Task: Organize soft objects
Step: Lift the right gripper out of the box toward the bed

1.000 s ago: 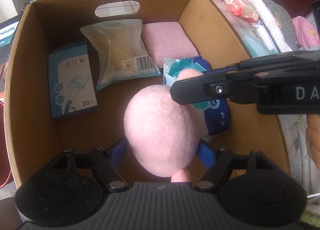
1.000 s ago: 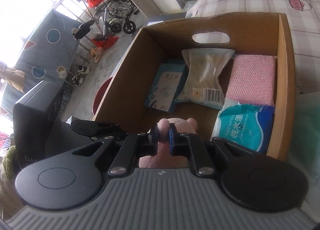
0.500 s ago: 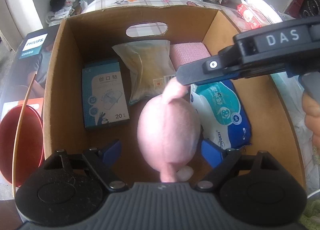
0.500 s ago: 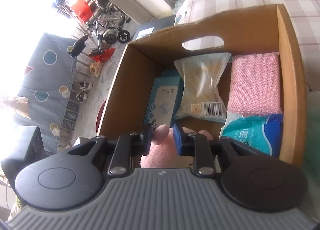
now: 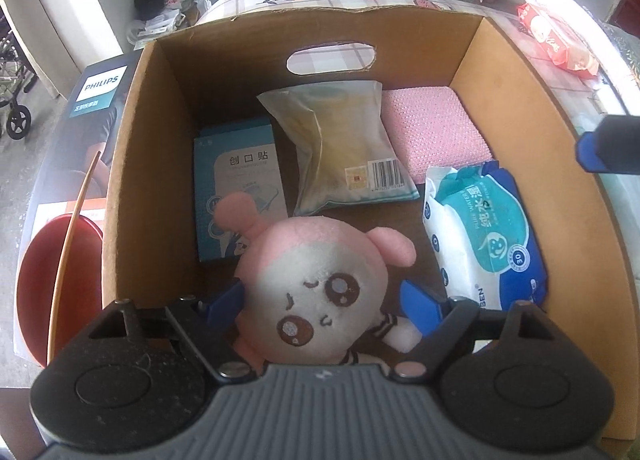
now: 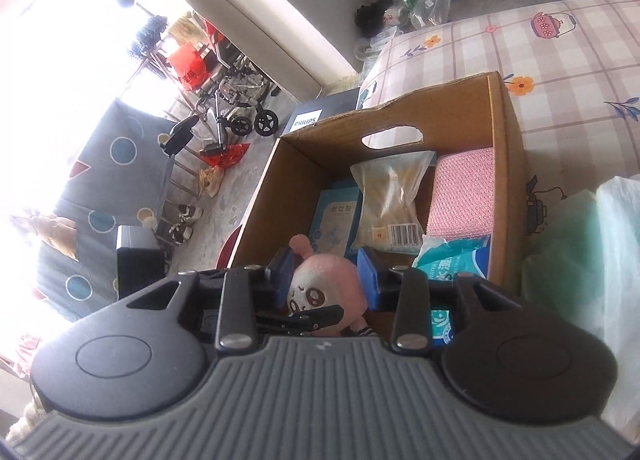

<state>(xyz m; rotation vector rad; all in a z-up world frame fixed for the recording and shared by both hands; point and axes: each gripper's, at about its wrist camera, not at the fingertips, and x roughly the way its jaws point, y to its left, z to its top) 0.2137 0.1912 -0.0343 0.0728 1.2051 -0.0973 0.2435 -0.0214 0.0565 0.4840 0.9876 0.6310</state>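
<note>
Plush [image 5: 316, 284] in box [image 5: 152, 163], between my left gripper [image 5: 320, 300] fingers, spread wide, grip unclear. Right gripper [image 6: 326, 272] opening, nothing held. Next I retreat both, fetch another.

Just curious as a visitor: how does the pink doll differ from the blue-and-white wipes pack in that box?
The plush doll is round, fuzzy and pink with a stitched face; the wipes pack is flat, glossy and printed. The doll sits between the left claw's fingers near the box's front; the wipes pack lies alone by the right wall. Both are in the cardboard box.
</note>
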